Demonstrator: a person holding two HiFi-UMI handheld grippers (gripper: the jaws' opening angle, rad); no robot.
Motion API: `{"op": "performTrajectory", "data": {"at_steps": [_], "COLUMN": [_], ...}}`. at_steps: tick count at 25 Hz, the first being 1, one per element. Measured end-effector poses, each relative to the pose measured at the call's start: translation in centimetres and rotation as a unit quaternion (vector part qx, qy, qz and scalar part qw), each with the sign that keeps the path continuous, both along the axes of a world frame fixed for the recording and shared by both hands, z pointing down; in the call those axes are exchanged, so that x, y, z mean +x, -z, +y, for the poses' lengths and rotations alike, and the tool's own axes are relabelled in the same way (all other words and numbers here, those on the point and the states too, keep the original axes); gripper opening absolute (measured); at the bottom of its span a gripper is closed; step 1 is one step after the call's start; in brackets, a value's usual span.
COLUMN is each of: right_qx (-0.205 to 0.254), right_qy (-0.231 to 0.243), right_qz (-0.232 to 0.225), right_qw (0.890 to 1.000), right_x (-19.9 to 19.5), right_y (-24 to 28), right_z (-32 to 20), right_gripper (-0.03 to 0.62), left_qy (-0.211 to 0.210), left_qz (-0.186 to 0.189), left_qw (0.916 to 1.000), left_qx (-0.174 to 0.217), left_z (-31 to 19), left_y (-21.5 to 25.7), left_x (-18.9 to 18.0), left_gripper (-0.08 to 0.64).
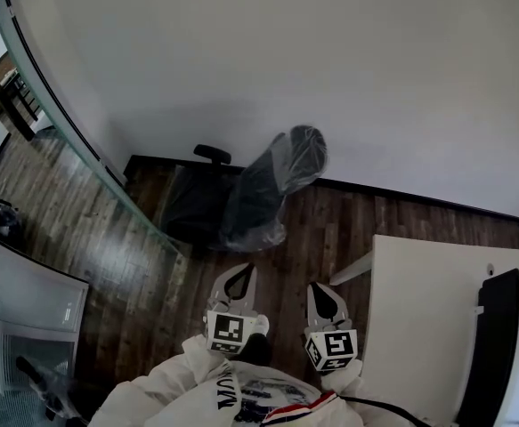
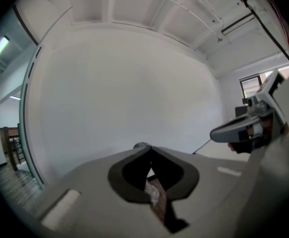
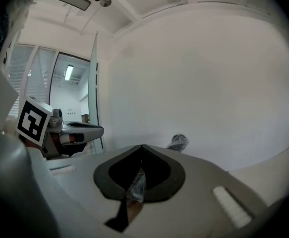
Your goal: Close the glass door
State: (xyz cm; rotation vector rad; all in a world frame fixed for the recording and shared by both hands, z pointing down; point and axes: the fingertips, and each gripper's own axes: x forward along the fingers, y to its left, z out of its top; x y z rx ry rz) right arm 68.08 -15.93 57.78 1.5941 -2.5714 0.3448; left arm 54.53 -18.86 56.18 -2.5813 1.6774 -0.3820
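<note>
The glass door [image 1: 81,149] stands at the left of the head view, its greenish edge running from the upper left down to the wooden floor. Its edge also shows in the left gripper view [image 2: 25,123] and the right gripper view [image 3: 93,83]. My left gripper [image 1: 241,269] and right gripper [image 1: 320,290] are held side by side close to my body, to the right of the door and apart from it. Both point toward the white wall. The left gripper's [image 2: 149,150] jaws meet at the tip with nothing between them, and so do the right gripper's [image 3: 142,147].
An office chair wrapped in plastic [image 1: 259,189] stands ahead against the white wall [image 1: 330,60]. A white table [image 1: 419,310] sits at the right with a black flat object [image 1: 495,345] on it. Dark wooden floor [image 1: 330,229] lies between chair, table and door.
</note>
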Motion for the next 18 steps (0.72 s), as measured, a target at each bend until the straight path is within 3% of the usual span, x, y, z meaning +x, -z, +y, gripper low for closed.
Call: {"op": "performTrajectory", "data": {"at_steps": [9, 18], "right_qx": [-0.001, 0.004], "right_qy": [0.008, 0.003], "right_qz": [0.008, 0.013], "right_qw": [1.000, 1.000], "right_x": [-3.1, -4.7], "right_y": [0.2, 1.2], "right_z": [-6.6, -11.2], "right_gripper": [0.006, 0.006], "left_qy": [0.009, -0.007], "left_qz": [0.006, 0.003], "left_qw": [0.9999, 1.0000], "left_qx": [-0.008, -0.004], "left_z": [-5.9, -11.0], "left_y": [-0.5, -0.2], "left_x": [-3.4, -4.2], "left_gripper": [0.003, 0.003]}}
